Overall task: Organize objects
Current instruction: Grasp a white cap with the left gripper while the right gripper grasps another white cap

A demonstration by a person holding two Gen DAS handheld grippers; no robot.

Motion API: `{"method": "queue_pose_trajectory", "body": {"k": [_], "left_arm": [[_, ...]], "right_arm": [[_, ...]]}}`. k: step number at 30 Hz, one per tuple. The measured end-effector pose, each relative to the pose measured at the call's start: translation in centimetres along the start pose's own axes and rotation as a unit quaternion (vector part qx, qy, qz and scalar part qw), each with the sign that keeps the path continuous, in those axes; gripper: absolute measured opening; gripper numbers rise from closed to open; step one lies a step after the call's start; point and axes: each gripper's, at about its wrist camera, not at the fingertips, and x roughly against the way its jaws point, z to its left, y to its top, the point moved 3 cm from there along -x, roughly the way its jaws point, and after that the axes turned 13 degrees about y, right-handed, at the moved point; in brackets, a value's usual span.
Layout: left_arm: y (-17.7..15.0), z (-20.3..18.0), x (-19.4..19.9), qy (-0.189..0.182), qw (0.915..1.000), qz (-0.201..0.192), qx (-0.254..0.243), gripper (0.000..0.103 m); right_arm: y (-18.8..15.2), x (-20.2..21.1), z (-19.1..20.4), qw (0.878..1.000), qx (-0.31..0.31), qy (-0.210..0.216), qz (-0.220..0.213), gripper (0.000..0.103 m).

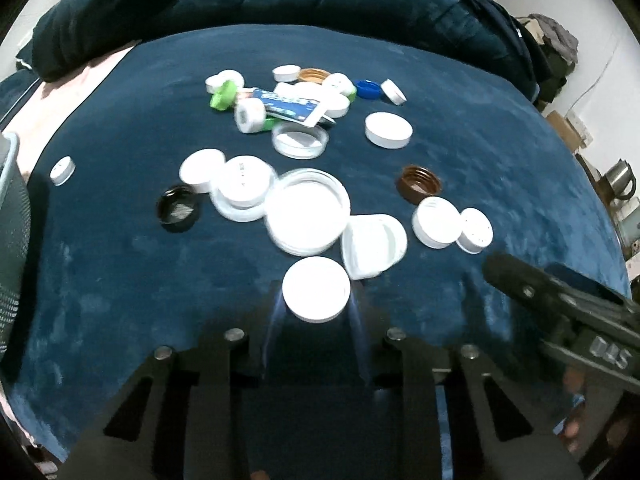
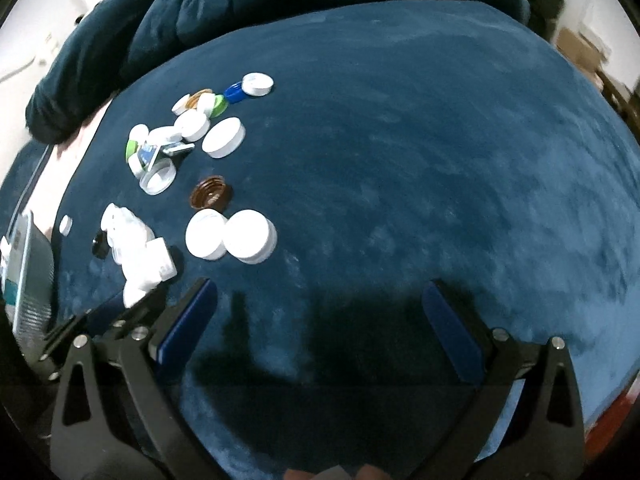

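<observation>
While caps lie scattered over the blue velvet cloth (image 2: 400,140): sorting barely begun, most lids loose in two clusters.
Step in hand: first pick; left gripper (image 1: 316,300) pinching the round white plastic lid (image 1: 316,295) by its rim, pads pressed against both sides.
Lid's place: nearest the left camera, low over the cloth, just beside the white flip-top cap (image 1: 374,244) and the wide white jar lid (image 1: 307,212).
Right gripper (image 2: 320,316): spread wide, blue pads apart over bare cloth, nothing between them.
Other pieces: brown threaded cap (image 1: 419,184), black ribbed cap (image 1: 178,208), blue screw cap (image 1: 368,89), green caps and a printed sachet (image 1: 292,106) in the far heap.
Possible destination: pale mesh basket (image 1: 12,208) at the left edge; not certain from these views.
Next move calls for: lifting the pinched lid straight up, clear of its neighbours, before carrying it sideways.
Risk: shallow rim grip, so a tilt may let the lid slip.
</observation>
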Motion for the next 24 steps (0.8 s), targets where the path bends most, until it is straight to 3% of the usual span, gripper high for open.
{"method": "queue_pose_trajectory", "body": {"k": [9,11,13,24], "left_arm": [[0.0,2.2,0.1,-0.003,1.0000,0.002,0.008,0.032],[0.0,2.5,0.0,-0.007,0.9999,0.004,0.010,0.032],[0.0,2.6,0.0,-0.008,0.9999,0.005,0.012,0.032],[-0.5,5.1,2.3,-0.020,0.9991,-0.003,0.038,0.032]], "right_arm": [[1.4,-2.7,2.4,0.998,0.068,0.007,0.014,0.098],[1.3,-3.0,2.8,0.997,0.081,0.006,0.016,0.079],[1.1,-2.7,3.2,0.995,0.098,0.000,0.009,0.033],[-0.4,1.1,5.2,0.996,0.075,0.056,-0.011,0.031]]}}
